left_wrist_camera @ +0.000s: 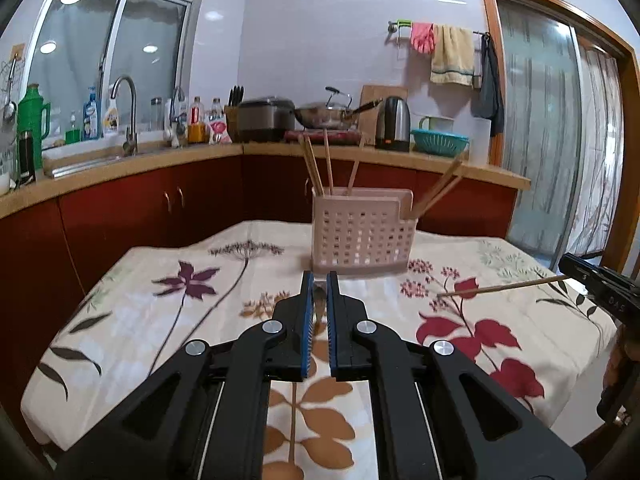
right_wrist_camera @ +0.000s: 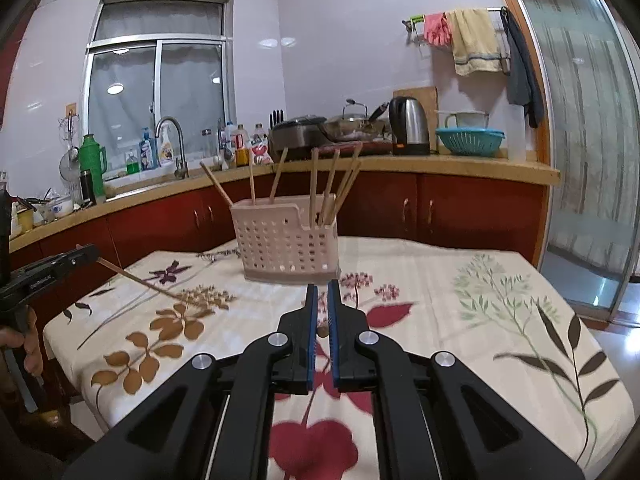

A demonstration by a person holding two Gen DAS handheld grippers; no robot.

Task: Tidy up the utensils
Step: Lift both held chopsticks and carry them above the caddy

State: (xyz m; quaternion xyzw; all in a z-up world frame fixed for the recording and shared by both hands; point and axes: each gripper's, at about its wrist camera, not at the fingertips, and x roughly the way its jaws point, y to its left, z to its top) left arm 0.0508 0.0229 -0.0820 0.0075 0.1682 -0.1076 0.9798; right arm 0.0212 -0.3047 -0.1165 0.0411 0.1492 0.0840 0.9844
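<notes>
Both of our grippers are clamped on a chopstick each, holder waiting mid-table.

Our left gripper [left_wrist_camera: 320, 280] pinches a thin wooden chopstick [right_wrist_camera: 140, 282], slanting down at the left edge of the right wrist view. Our right gripper [right_wrist_camera: 322, 292] grips another wooden chopstick [left_wrist_camera: 504, 287], seen lying nearly level at the right of the left wrist view. The pink perforated plastic utensil holder [left_wrist_camera: 362, 232] sits centre frame on the floral tablecloth [left_wrist_camera: 200, 320], more chopsticks [right_wrist_camera: 320, 188] standing inside.

Home kitchen: sink faucet [left_wrist_camera: 125, 114], wok [left_wrist_camera: 324, 114], kettle [left_wrist_camera: 394, 122] on counter [left_wrist_camera: 120, 168].
</notes>
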